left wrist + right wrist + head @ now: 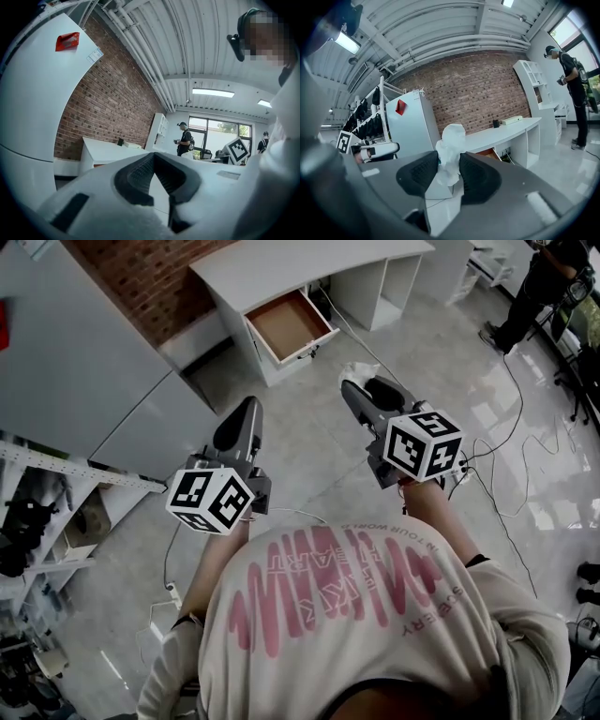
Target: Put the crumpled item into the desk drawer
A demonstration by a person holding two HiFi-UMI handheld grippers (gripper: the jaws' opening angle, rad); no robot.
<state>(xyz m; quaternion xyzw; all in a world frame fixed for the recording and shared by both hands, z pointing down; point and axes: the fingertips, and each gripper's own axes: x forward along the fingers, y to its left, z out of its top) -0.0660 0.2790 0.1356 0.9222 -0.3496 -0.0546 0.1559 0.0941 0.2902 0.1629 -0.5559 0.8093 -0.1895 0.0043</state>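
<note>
Paper (pixel 451 138) is looking light, soft, crushable; your right gripper (pixel 449 163) is clamping its middle, left gripper (pixel 153 159) jaws are sitting together.

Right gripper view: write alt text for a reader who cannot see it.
The right tongs grip a crumpled white paper wad, held up in front of a white desk with an open drawer against a brick wall. A person stands at far right.

Glossy pale floor (pixel 309 451) mirrors the lights; rough red brick wall (pixel 487 93); smooth matt white surface (pixel 281 268); drawer (pixel 286 326) bottom looks brown wood; crumpled item (pixel 451 145) looks like white paper
</note>
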